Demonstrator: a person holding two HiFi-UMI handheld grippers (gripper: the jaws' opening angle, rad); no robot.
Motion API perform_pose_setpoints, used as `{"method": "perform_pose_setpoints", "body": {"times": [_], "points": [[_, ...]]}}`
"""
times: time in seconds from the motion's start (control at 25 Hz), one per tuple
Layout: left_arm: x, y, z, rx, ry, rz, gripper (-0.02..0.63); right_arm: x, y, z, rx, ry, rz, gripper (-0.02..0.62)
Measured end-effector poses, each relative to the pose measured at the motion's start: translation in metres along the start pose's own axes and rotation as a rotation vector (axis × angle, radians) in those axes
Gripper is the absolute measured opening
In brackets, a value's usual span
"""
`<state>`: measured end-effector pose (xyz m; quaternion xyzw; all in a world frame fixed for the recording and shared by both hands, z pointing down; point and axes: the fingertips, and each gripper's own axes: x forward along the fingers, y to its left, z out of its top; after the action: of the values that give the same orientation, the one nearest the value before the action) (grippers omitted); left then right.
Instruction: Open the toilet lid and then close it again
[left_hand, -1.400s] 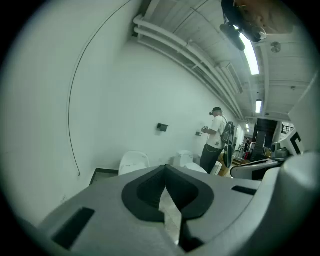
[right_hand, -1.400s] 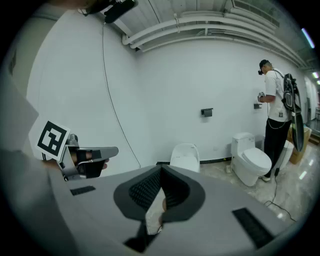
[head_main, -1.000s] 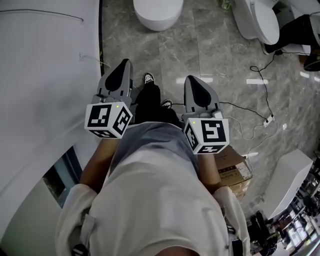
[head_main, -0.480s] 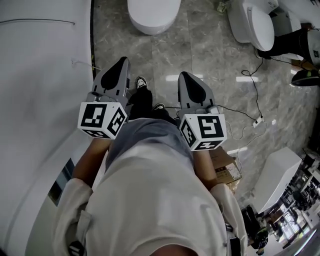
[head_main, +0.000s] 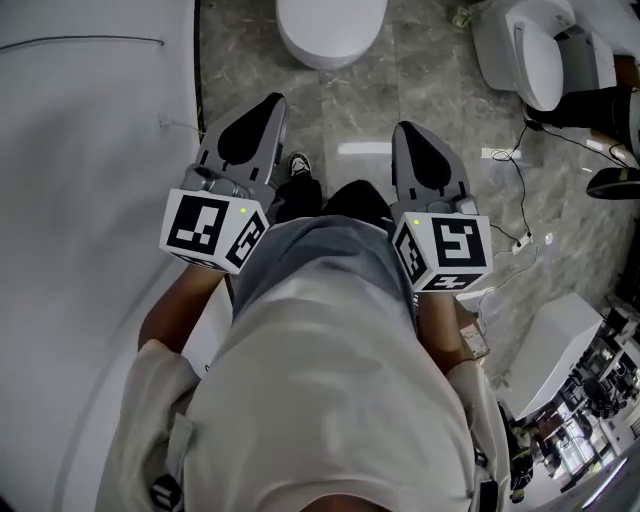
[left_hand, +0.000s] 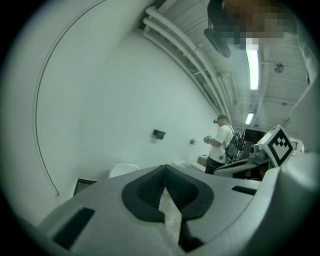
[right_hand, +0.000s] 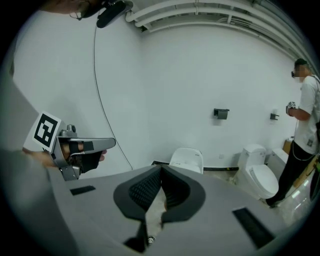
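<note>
White glazed toilet (head_main: 330, 28), smooth and oval, top centre on veined grey marble floor (head_main: 372, 95), beside curved white wall (head_main: 90, 150). Well short of it, left gripper (head_main: 266, 102) and right gripper (head_main: 410, 130): grey shells, ribbed black fingers (right_hand: 144, 189) closed tip to tip, gripping nothing. Second toilet (head_main: 540, 60) far right.

We hold the left gripper (head_main: 262, 115) and the right gripper (head_main: 413, 140) side by side, both short of the white toilet (head_main: 330, 28) on the grey marble floor (head_main: 355, 105); a second toilet (head_main: 538, 62) stands to its right.
</note>
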<state>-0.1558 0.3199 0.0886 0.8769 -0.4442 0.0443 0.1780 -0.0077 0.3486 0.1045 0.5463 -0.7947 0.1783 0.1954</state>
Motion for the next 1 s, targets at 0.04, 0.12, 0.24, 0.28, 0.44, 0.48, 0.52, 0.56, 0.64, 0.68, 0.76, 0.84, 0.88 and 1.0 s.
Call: {"method": "perform_pose_setpoints", "body": {"times": [0.04, 0.12, 0.24, 0.28, 0.44, 0.48, 0.52, 0.56, 0.64, 0.68, 0.76, 0.84, 0.88, 1.0], "points": [[0.002, 0.006, 0.003, -0.012, -0.007, 0.008, 0.006, 0.004, -0.001, 0.003, 0.003, -0.002, -0.003, 0.009], [0.003, 0.014, 0.008, -0.029, -0.016, 0.028, 0.006, 0.008, -0.002, 0.008, 0.014, -0.005, -0.008, 0.009], [0.004, 0.026, 0.014, -0.058, -0.021, 0.05, 0.006, 0.012, 0.0, 0.017, 0.02, -0.016, 0.0, 0.009], [0.005, 0.032, 0.014, -0.073, -0.019, 0.056, 0.006, 0.015, 0.001, 0.02, 0.016, -0.019, 0.007, 0.009], [0.008, 0.057, 0.005, -0.16, -0.005, 0.087, 0.006, 0.027, 0.003, 0.026, 0.004, -0.022, 0.031, 0.009], [0.009, 0.06, 0.002, -0.167, 0.0, 0.095, 0.006, 0.028, 0.002, 0.025, 0.011, -0.021, 0.037, 0.009], [0.011, 0.06, -0.001, -0.166, 0.005, 0.099, 0.008, 0.03, 0.0, 0.024, 0.019, -0.019, 0.04, 0.009], [0.015, 0.06, -0.003, -0.162, 0.011, 0.101, 0.008, 0.033, -0.003, 0.023, 0.025, -0.017, 0.043, 0.009], [0.024, 0.059, -0.009, -0.155, 0.022, 0.098, 0.008, 0.038, -0.007, 0.022, 0.031, -0.016, 0.049, 0.01], [0.029, 0.058, -0.011, -0.155, 0.029, 0.096, 0.008, 0.041, -0.009, 0.021, 0.032, -0.016, 0.053, 0.011], [0.043, 0.056, -0.015, -0.159, 0.044, 0.09, 0.008, 0.048, -0.016, 0.022, 0.037, -0.018, 0.063, 0.011], [0.058, 0.057, -0.018, -0.166, 0.068, 0.085, 0.008, 0.059, -0.024, 0.024, 0.046, -0.019, 0.074, 0.011], [0.067, 0.059, -0.019, -0.169, 0.079, 0.085, 0.008, 0.067, -0.028, 0.026, 0.048, -0.02, 0.079, 0.011], [0.098, 0.069, -0.02, -0.168, 0.102, 0.09, 0.008, 0.095, -0.045, 0.035, 0.049, -0.024, 0.093, 0.011]]}}
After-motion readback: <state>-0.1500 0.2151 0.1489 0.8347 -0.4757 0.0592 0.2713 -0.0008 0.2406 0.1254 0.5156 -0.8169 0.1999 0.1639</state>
